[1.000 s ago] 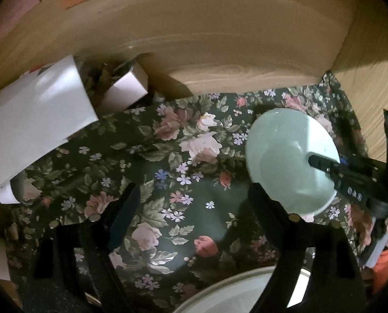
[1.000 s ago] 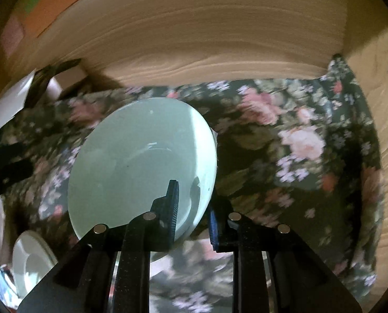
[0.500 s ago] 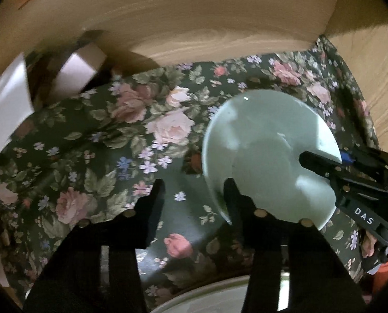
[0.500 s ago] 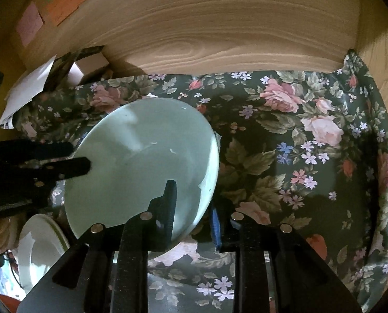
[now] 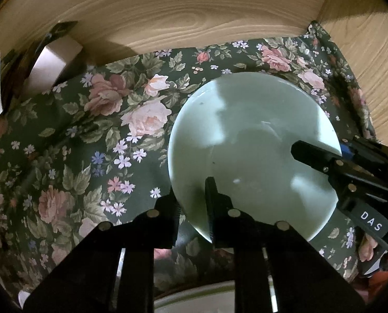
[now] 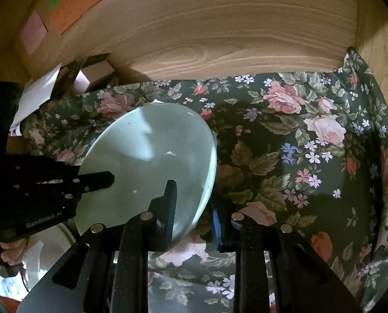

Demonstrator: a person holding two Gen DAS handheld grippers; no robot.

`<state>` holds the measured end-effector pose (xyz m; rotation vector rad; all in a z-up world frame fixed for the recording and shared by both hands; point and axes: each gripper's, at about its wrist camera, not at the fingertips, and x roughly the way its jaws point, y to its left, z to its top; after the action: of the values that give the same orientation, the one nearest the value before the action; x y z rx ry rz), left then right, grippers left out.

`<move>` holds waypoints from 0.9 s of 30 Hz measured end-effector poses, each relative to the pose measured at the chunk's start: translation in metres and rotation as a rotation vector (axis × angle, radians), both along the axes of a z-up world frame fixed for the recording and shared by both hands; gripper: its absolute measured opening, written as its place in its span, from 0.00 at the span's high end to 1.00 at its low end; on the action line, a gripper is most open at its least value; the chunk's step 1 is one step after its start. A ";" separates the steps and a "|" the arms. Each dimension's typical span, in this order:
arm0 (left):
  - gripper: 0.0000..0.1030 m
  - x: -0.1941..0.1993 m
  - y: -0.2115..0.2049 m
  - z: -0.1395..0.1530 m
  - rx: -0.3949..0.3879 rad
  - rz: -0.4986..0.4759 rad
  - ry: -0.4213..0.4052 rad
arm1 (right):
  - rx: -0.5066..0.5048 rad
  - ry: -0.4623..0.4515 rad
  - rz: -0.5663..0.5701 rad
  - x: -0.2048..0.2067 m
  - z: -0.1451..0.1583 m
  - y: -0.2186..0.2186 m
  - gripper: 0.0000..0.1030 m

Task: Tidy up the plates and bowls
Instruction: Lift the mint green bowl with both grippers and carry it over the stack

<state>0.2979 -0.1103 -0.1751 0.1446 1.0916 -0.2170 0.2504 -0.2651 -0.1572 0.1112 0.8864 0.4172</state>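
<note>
Closest to me, in the left wrist view, my left gripper [image 5: 192, 203] has its fingers pinched on the near rim of the pale green bowl [image 5: 251, 156], one finger inside the dish and one outside. From the other side my right gripper [image 6: 191, 206] is clamped on the opposite rim the same way, so both tongs hold the one bowl between them, tilted up off the floral cloth [image 6: 311, 161]. I judge this to be a handover: the left has just taken its grip while the right has not let go. Next, as I see it, one tong must release cleanly so the other can carry the bowl alone, and the rim grip has to be firm enough that the dish does not swing or slip. Below my left tong the edge of a white plate [image 5: 207, 292] shows, a likely place to stack. Beyond the cloth stands the wooden back panel [image 5: 194, 13], with some boxes [image 5: 53, 62] in the far left corner.
</note>
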 end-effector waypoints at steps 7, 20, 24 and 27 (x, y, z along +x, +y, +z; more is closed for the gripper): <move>0.83 -0.016 0.008 0.018 -0.024 0.009 -0.051 | 0.001 -0.054 0.005 -0.013 0.018 0.006 0.80; 0.83 -0.065 0.040 0.055 -0.080 0.031 -0.173 | 0.007 -0.166 0.029 -0.049 0.059 0.032 0.80; 0.83 -0.082 0.055 0.062 -0.096 0.046 -0.199 | -0.005 -0.190 0.041 -0.062 0.065 0.045 0.80; 0.83 -0.092 0.066 0.065 -0.111 0.056 -0.213 | -0.007 -0.199 0.053 -0.069 0.067 0.053 0.80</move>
<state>0.2062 -0.0440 -0.1103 0.0367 0.8682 -0.2061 0.1811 -0.2126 -0.0900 0.0388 0.6959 0.4657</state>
